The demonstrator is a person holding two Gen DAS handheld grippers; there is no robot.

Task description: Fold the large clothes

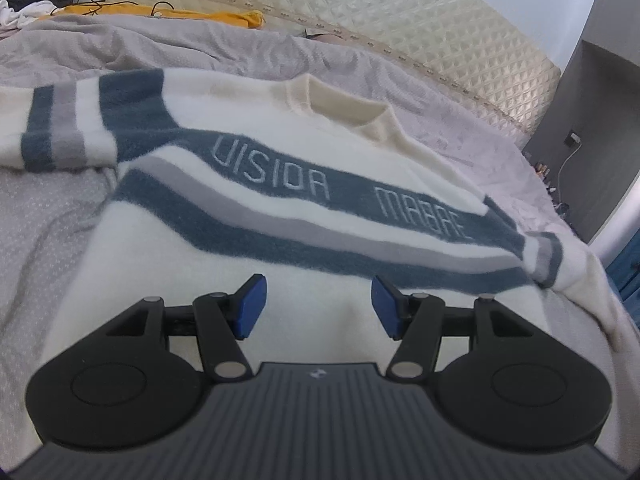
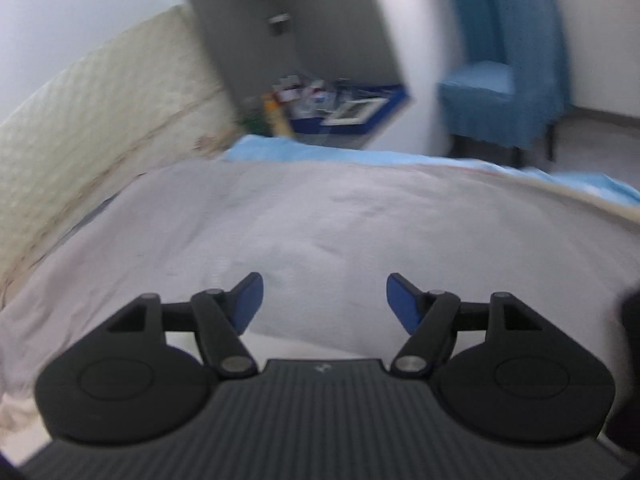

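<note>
Bed (image 1: 60,216), grey cover, fills both views; quilted headboard (image 1: 360,20) along the far side. Sweater (image 1: 280,208), white with blue and grey bands and lettering across the chest, lies face up and spread flat on the cover in the left wrist view: collar toward the far side, one sleeve stretched out to the far left, the other trailing off at the right edge of the bed.

Step, judged: start of the fold, garment laid out, no fold made yet. Next move calls for each gripper to take a matching edge, hem corner or shoulder or sleeve, and carry it across the body evenly.

Left gripper (image 1: 319,306): over the near lower body of the sweater, jaws released and parted fairly wide, nothing between the pads; contact with the knit cannot be told.

Right gripper (image 2: 324,304): over bare grey cover, view blurred, jaws released wide, holding nothing. Sweater not in its view.
</note>
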